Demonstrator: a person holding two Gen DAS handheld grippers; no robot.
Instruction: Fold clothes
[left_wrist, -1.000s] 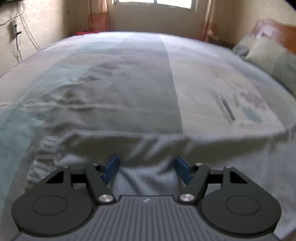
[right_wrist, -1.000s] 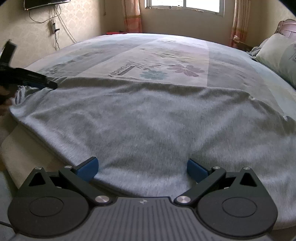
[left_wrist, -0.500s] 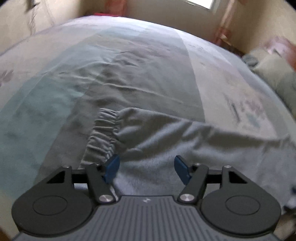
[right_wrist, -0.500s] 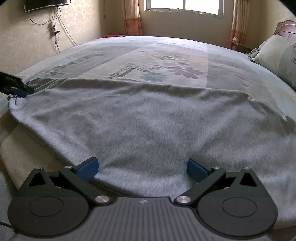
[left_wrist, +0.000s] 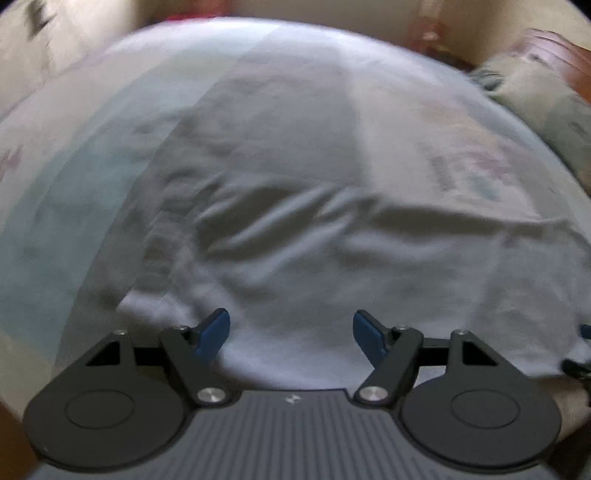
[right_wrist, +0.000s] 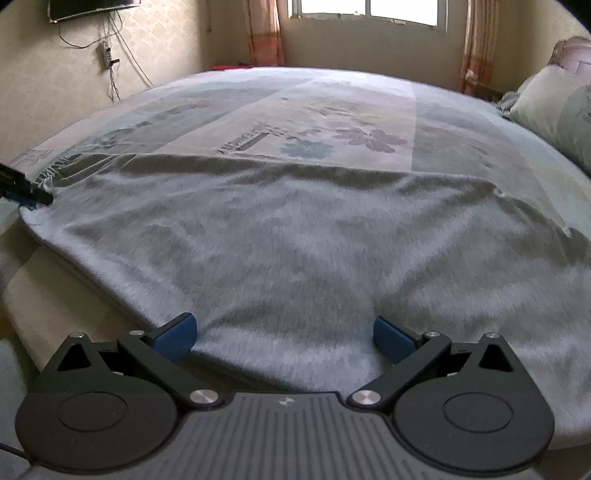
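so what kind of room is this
Almost certainly a home bedroom: a wide bed with a flower-printed sheet, a pillow against a wooden headboard, and a curtained window on the far wall.

A grey garment (right_wrist: 295, 240) lies spread across the bed (right_wrist: 332, 110) (patterned sheet), the right gripper (right_wrist: 282, 332) gaping over its near edge.

Home bedroom: patterned bed (right_wrist: 461, 122), pillow (right_wrist: 554, 107), curtained window (right_wrist: 365, 11), wall-mounted TV (right_wrist: 92, 5).

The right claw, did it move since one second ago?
No. The right claw frames the same grey garment, and the window sits unchanged.
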